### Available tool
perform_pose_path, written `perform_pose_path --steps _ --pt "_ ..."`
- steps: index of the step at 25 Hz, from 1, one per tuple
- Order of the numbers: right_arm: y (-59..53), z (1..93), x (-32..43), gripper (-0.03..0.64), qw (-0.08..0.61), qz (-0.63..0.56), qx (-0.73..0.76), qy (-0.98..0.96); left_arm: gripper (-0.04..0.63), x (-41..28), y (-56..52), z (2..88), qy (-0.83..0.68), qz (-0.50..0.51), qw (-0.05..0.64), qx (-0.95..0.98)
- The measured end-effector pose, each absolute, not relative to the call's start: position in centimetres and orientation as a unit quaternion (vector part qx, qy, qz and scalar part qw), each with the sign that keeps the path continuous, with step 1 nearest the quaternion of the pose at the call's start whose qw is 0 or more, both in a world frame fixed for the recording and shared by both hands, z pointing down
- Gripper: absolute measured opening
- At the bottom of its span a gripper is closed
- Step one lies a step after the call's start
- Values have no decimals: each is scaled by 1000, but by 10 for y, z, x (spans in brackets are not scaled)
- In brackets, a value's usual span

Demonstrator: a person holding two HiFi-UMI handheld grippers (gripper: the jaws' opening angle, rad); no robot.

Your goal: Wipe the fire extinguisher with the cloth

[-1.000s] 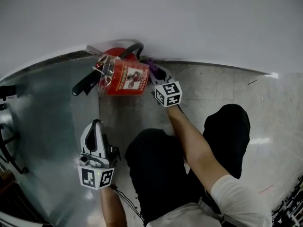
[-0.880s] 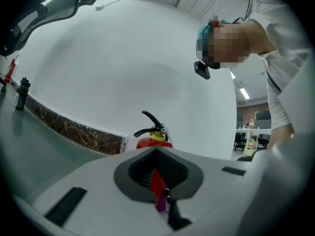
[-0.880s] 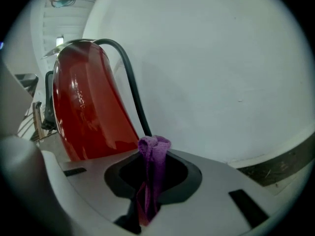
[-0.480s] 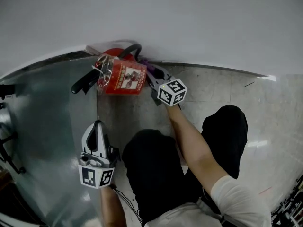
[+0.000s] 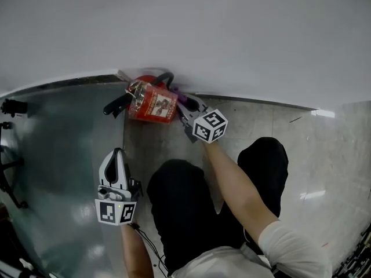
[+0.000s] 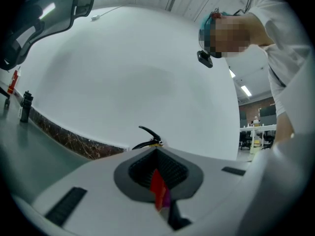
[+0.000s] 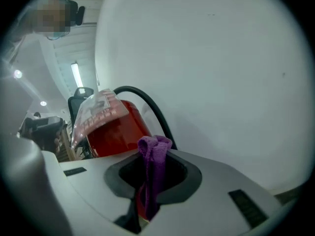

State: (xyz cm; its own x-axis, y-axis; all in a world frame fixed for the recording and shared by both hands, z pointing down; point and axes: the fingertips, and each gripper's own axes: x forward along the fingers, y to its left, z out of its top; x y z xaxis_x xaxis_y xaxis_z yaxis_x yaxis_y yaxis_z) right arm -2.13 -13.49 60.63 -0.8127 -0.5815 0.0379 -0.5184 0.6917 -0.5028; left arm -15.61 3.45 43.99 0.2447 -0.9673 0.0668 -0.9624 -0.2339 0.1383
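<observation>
The red fire extinguisher (image 5: 152,102) stands on the floor against the white wall, with a black hose (image 7: 147,104) and a clear plastic tag (image 7: 96,113) near its top. My right gripper (image 5: 186,104) is shut on the purple cloth (image 7: 153,157), right beside the extinguisher's body (image 7: 114,129) on its right side. The cloth (image 5: 183,99) sticks up from between the jaws. My left gripper (image 5: 117,155) hangs lower left of the extinguisher, apart from it, shut and holding nothing. In the left gripper view only the black handle (image 6: 148,135) shows above the shut jaws.
A grey-green floor panel (image 5: 64,155) lies to the left and pale tiles (image 5: 313,155) to the right. The person's black-clad knees (image 5: 191,201) fill the lower middle. Black stands (image 5: 8,172) sit at the far left edge.
The right gripper has risen with the cloth alongside the extinguisher's upper part. The left gripper has barely moved. The head view has shifted a little.
</observation>
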Motion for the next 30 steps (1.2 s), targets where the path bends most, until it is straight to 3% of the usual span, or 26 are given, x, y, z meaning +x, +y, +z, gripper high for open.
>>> perform_pose_path --steps 11,17,30 --pt "-125 538 -18 57 96 -236 -249 935 5 -145 29 409 -620 -15 38 783" --pt "-124 510 -18 57 103 -210 -244 941 5 -143 19 424 -628 -19 73 775" --pt "-101 463 -40 58 48 -129 -242 961 5 -109 -4 410 -657 10 67 751"
